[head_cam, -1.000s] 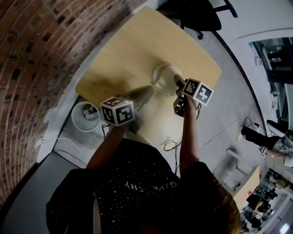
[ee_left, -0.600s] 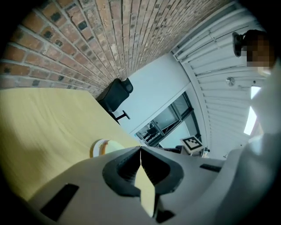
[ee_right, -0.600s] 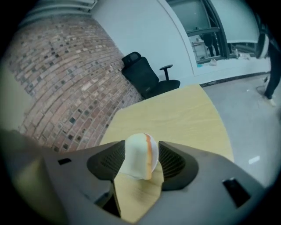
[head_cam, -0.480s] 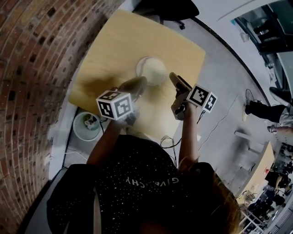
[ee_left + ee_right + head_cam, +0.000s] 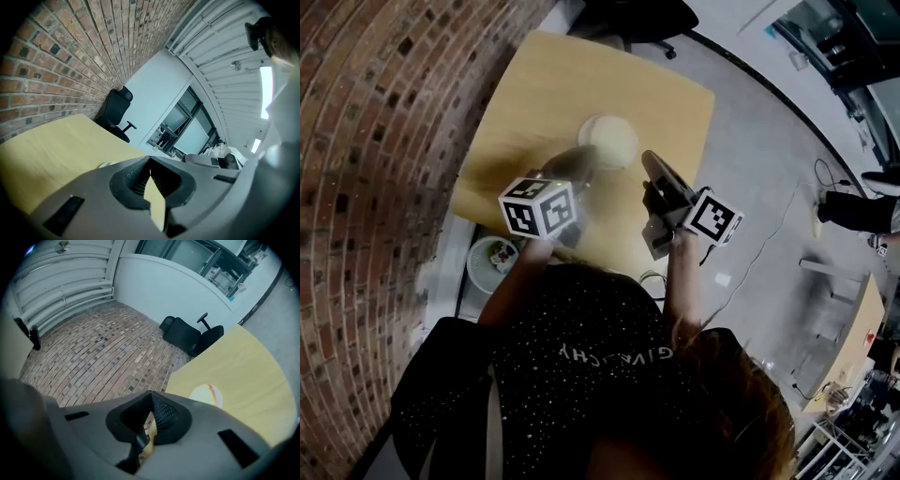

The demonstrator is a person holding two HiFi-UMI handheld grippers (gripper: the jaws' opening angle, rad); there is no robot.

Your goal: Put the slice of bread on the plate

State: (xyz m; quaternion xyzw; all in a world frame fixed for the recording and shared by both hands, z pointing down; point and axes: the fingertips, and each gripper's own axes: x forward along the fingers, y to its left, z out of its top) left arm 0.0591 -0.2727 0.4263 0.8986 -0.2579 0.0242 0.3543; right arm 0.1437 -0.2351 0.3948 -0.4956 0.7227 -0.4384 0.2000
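Note:
A pale slice of bread [image 5: 611, 141] lies on the round white plate [image 5: 585, 131] on the wooden table. In the right gripper view the plate [image 5: 206, 394] shows just beyond the jaws. My right gripper [image 5: 648, 157] hovers to the plate's right, above the table. Its jaws have just been closing and now meet, with nothing between them. My left gripper [image 5: 589, 156] hangs just to the near left of the plate, raised off the table, its jaws together and empty. In both gripper views only tabletop shows through the slit behind the touching tips.
The table [image 5: 534, 103] runs along a brick wall [image 5: 384, 112] on the left. A black office chair [image 5: 637, 17] stands at its far end. A white bin [image 5: 492, 258] sits on the floor by the near left corner. Cables [image 5: 741, 253] lie on the floor to the right.
The right gripper has lifted away from the plate, swung toward level and closed its jaws. The left gripper has risen slightly and rolled. The bread stays on the plate.

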